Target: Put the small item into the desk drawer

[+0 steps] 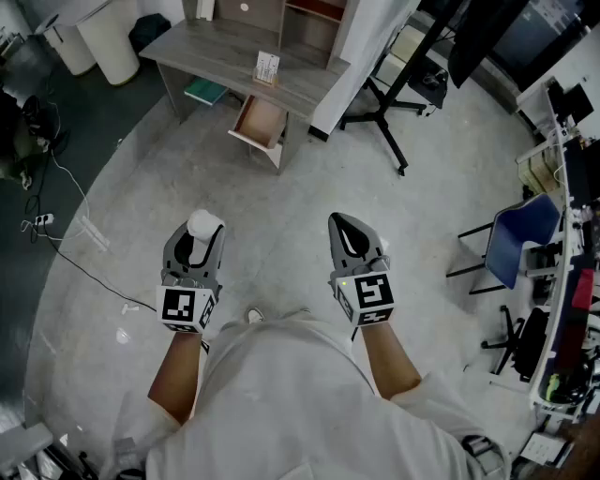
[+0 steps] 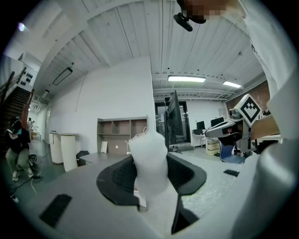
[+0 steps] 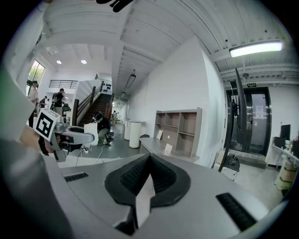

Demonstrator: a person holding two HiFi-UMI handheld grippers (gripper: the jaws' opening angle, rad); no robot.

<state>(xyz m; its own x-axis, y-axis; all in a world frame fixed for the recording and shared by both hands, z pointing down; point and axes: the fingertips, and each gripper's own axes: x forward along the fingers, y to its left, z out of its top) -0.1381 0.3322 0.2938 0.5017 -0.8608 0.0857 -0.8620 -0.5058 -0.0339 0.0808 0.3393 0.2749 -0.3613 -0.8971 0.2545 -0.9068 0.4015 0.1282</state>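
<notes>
My left gripper [image 1: 201, 232] is shut on a small white item [image 1: 204, 225], which stands up between its dark pads [image 2: 120, 176]. In the left gripper view the white item [image 2: 150, 161] fills the gap of the left gripper [image 2: 150, 173]. My right gripper [image 1: 343, 227] is shut with nothing in it; in the right gripper view the right gripper [image 3: 148, 162] shows both pads pressed together. Far ahead stands the grey desk [image 1: 220, 45], and its drawer [image 1: 260, 122] is pulled open. Both grippers hang over bare floor, well short of the desk.
A white card [image 1: 267, 67] stands on the desk, with a shelf unit [image 1: 295, 19] behind it. A black stand [image 1: 386, 101] spreads its legs to the desk's right. A blue chair [image 1: 521, 240] is at the right. Cables [image 1: 58, 239] run along the floor on the left.
</notes>
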